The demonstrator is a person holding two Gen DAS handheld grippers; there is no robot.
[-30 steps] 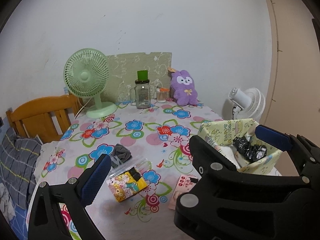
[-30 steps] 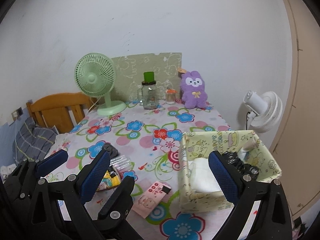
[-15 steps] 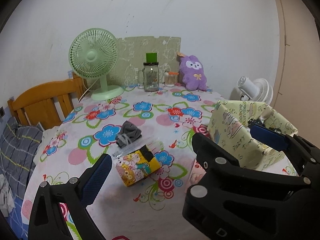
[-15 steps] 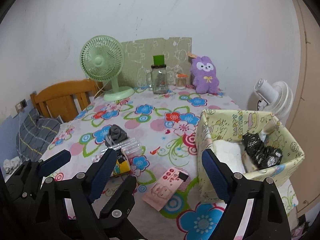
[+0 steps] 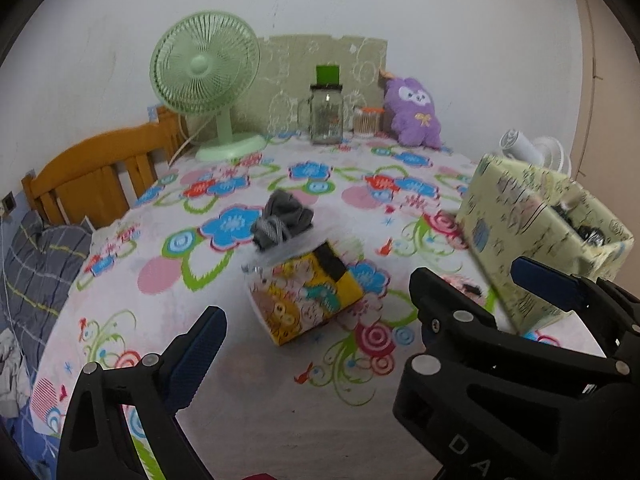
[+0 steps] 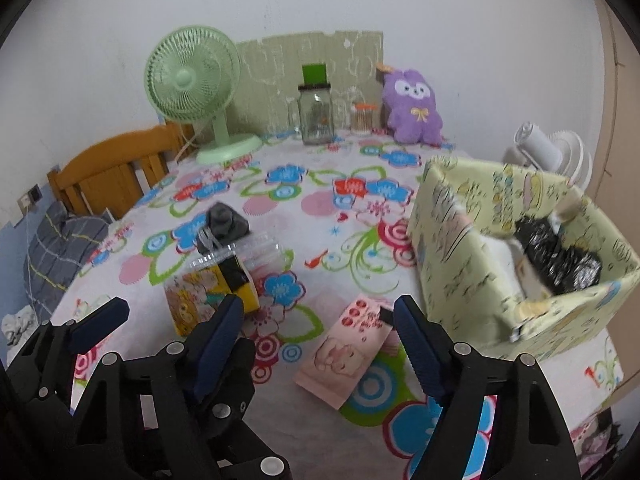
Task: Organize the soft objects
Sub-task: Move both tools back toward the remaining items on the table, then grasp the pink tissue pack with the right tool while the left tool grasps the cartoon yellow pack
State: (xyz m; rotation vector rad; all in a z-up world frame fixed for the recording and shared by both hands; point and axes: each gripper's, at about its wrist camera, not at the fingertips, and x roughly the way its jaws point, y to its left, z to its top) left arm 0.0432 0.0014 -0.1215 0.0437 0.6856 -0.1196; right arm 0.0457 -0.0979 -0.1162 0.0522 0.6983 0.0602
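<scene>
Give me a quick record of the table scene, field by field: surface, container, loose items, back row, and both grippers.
surface: table with floral cloth
container: yellow patterned box, holding a black bag and something white
loose items: grey cloth bundle; yellow cartoon packet; pink packet
back row: green fan, glass jar, purple plush
left gripper: open, nothing between the jaws
right gripper: jaws closing, above the pink packet, not gripping it

The left gripper (image 5: pixel 360 312) is wide open over the flowery bench (image 5: pixel 224 360). A yellow cartoon pack (image 5: pixel 308 300) lies just ahead, touching a gray sock ball (image 5: pixel 280 220). A pale yellow box (image 5: pixel 532 232) sits at the right.
</scene>
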